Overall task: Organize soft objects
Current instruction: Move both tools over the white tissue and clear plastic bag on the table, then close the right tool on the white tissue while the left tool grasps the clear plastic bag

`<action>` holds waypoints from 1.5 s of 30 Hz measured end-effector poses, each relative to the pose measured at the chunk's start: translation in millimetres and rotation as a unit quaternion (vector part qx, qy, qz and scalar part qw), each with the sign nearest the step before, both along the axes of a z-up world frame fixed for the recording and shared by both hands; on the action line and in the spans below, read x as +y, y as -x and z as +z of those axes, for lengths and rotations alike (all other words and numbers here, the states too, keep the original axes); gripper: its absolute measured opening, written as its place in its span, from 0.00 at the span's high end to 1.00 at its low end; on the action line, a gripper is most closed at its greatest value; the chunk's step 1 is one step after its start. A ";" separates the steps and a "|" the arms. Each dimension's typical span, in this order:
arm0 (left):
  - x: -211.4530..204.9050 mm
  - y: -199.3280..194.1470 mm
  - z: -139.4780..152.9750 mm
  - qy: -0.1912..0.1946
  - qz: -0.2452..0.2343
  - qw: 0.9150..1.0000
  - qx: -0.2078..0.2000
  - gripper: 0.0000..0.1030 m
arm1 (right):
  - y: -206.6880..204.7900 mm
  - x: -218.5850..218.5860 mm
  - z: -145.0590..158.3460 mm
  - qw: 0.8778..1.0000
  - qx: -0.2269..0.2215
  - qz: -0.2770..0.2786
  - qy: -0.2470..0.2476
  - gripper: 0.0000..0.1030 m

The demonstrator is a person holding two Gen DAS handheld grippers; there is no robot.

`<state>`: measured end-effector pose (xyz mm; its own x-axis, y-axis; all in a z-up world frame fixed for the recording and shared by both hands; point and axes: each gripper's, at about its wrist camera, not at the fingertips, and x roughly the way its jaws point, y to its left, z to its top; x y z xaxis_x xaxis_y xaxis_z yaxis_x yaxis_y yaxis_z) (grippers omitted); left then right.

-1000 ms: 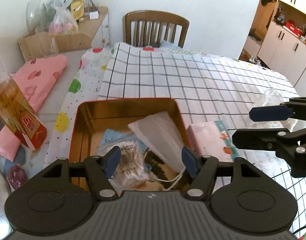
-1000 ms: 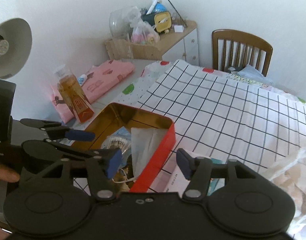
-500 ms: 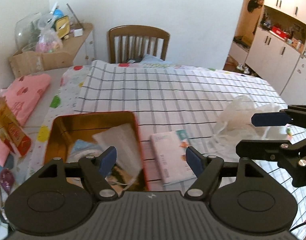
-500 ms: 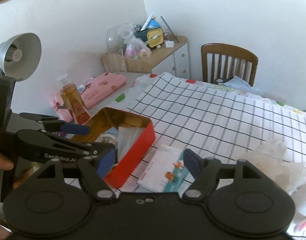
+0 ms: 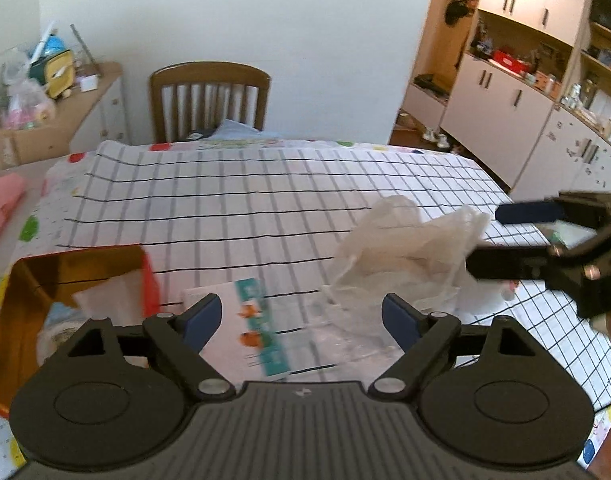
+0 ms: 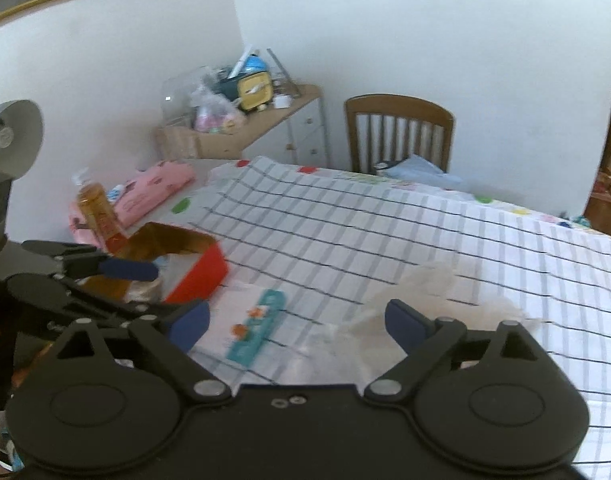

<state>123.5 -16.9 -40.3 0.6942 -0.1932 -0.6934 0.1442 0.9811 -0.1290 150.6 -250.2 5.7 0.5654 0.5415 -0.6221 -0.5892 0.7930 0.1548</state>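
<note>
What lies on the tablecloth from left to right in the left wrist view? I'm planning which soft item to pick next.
Red tin → tissue pack → crumpled clear plastic bag → right hand-held gripper.

red tin cut off, contents blurred

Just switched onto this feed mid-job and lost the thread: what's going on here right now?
A person is sorting soft items on the checked tablecloth. Both the left gripper and right gripper hold nothing; their jaws have just been opening. The open red tin with a gold inside already holds a white packet and other small items. The flat white tissue pack with a teal stripe and the crumpled clear plastic bag lie on the cloth, not yet picked up.
</note>
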 end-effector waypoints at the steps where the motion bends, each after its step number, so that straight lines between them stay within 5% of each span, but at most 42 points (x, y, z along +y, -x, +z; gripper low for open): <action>1: -4.2 -0.8 -1.0 0.000 -0.004 1.000 0.001 0.15 | -4.5 -5.6 0.2 1.000 -0.001 -0.005 0.003 0.04; 12: -52.1 -18.0 -26.1 -0.005 -0.031 0.999 0.024 0.15 | -66.2 -44.4 -4.6 0.999 0.017 -0.032 0.022 0.02; 27: -68.7 -39.7 -63.0 -0.016 -0.037 0.998 0.056 0.15 | -130.1 -13.7 -61.0 0.993 0.063 0.022 0.093 0.01; 34: -73.3 -44.7 -78.8 -0.022 -0.045 0.996 0.070 0.15 | -134.4 19.7 -94.0 0.983 0.102 0.072 0.135 0.01; 40: -77.6 -46.4 -95.8 -0.026 -0.056 0.995 0.083 0.15 | -119.2 47.7 -116.0 0.969 0.079 0.118 0.204 0.01; 45: -84.7 -48.5 -108.7 -0.031 -0.068 0.993 0.093 0.15 | -116.1 50.2 -128.6 0.963 0.074 0.122 0.230 0.12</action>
